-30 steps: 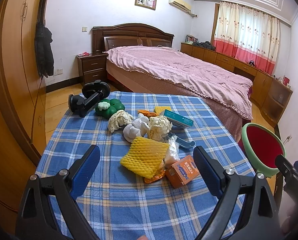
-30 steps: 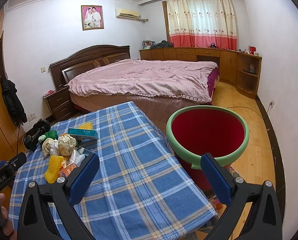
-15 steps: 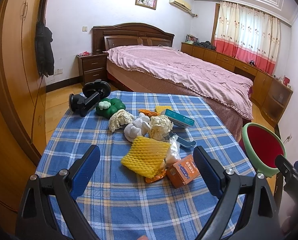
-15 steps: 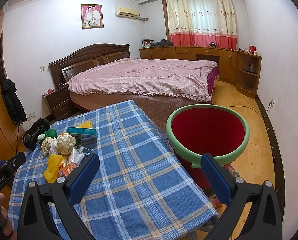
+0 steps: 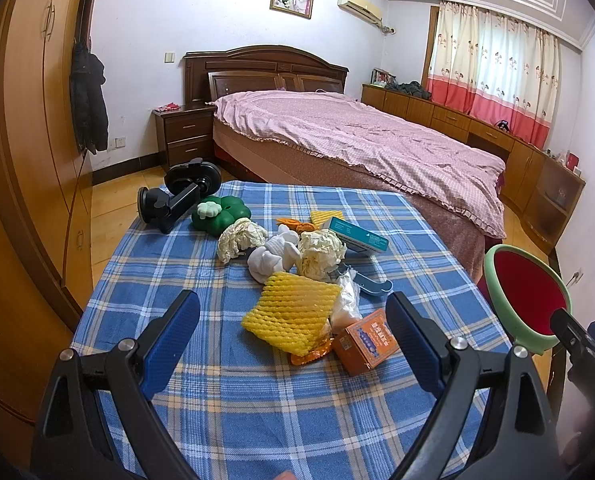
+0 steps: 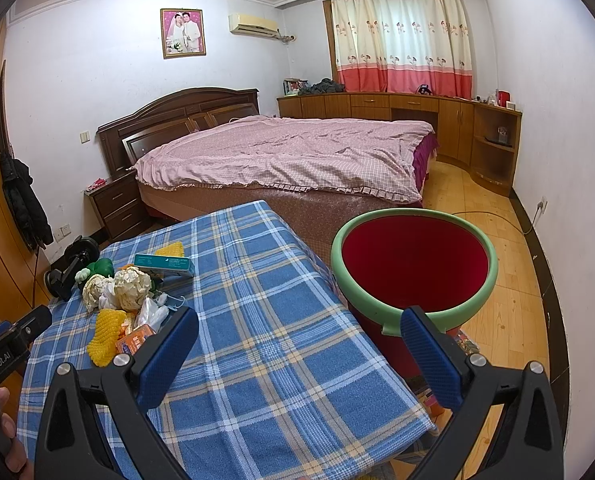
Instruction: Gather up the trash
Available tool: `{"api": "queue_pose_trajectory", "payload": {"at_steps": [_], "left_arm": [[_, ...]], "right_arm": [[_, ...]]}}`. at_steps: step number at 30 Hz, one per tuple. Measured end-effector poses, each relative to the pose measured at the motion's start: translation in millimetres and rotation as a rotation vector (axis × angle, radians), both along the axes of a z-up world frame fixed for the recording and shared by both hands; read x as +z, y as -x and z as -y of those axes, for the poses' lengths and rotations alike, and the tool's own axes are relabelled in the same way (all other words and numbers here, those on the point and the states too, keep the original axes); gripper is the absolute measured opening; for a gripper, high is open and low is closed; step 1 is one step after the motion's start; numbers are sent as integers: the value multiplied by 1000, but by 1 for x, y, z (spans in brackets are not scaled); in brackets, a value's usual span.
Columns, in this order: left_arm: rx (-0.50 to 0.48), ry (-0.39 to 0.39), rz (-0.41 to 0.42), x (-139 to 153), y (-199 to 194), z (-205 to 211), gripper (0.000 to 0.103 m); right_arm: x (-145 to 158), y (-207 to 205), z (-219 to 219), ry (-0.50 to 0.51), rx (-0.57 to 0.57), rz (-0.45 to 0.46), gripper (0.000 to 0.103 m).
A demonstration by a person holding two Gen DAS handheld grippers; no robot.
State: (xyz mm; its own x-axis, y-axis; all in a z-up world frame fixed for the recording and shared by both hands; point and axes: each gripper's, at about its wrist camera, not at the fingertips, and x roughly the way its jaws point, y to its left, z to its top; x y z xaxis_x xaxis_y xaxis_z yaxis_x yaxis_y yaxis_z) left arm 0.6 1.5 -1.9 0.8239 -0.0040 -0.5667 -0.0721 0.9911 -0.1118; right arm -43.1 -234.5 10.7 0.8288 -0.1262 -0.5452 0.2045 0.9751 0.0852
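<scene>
A: Where's the trash pile (image 5: 297, 276)?
B: On the table (image 5: 225, 400), just ahead of left gripper (image 5: 293, 334), wide open, empty.
A: Right gripper (image 6: 299, 340)?
B: Also wide, empty; bin (image 6: 413, 272) just ahead, beside table.

A loose heap of trash lies mid-surface: a yellow foam fruit net (image 5: 293, 316) resting on an orange wrapper (image 5: 311, 354), an orange carton (image 5: 364, 342) just beside it, crumpled paper balls (image 5: 321, 252), a teal box (image 5: 357, 234). A red bucket with a green rim (image 6: 415, 264) stands upright on the floor beside the surface.
</scene>
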Motion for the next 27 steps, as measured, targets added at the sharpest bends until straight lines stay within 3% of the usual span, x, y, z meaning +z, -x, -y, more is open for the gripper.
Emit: {"api": "queue_pose_trajectory", "payload": {"at_steps": [17,27], "left_arm": [[9,-8,-1,-3,-2,-4,94],[41,-65,13,-4,-10,-8,94]], "right_arm": [[-1,-1,-1,-6,0,1,103],[2,-13,-6,-18,29,11,103]]}}
